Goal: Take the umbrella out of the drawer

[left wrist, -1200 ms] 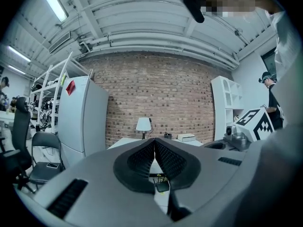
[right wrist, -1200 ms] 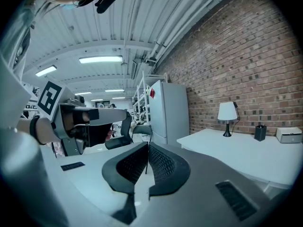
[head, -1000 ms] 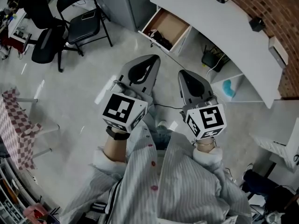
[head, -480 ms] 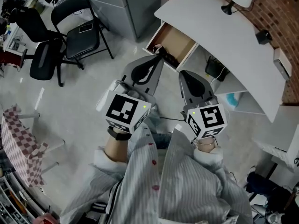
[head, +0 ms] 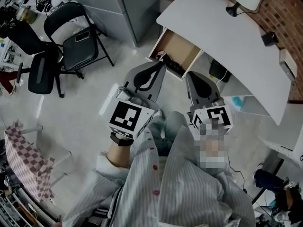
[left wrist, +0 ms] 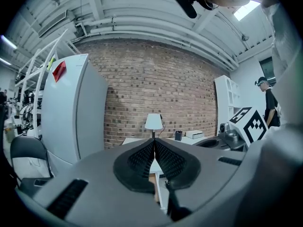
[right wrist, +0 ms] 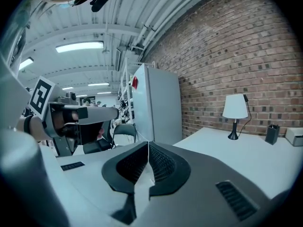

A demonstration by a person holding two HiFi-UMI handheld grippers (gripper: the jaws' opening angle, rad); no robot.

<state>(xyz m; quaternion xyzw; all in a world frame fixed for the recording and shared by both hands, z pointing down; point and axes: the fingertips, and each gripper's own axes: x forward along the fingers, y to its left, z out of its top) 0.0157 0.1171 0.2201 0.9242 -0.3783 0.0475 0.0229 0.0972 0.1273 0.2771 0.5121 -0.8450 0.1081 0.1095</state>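
Both claws are fully closed and hold nothing: in the left gripper view the ribbed pads of the left gripper meet in a thin line with only the lamp and the brick wall beyond them, and in the right gripper view the right gripper shows the same shut seam over the white desk. In the head view they sit side by side at the middle of the frame, the left gripper pointing at the near end of the open drawer and the right gripper just below and to the right of it, under the desk's edge. The umbrella is probably the dark bundle lying along the drawer's lower end, though it is too small and dim to be sure; it has not been touched, and a pinkish thing lies beside it. The reach looks only begun. The main risk is arriving with the jaws shut, so that the tips push the bundle deeper or jam it against the drawer wall instead of closing around it. A slim, round, fabric-covered shaft could also roll or slip out of a shallow pinch, and lifting it could catch on the neighbouring clutter or strike the desk edge above the drawer.
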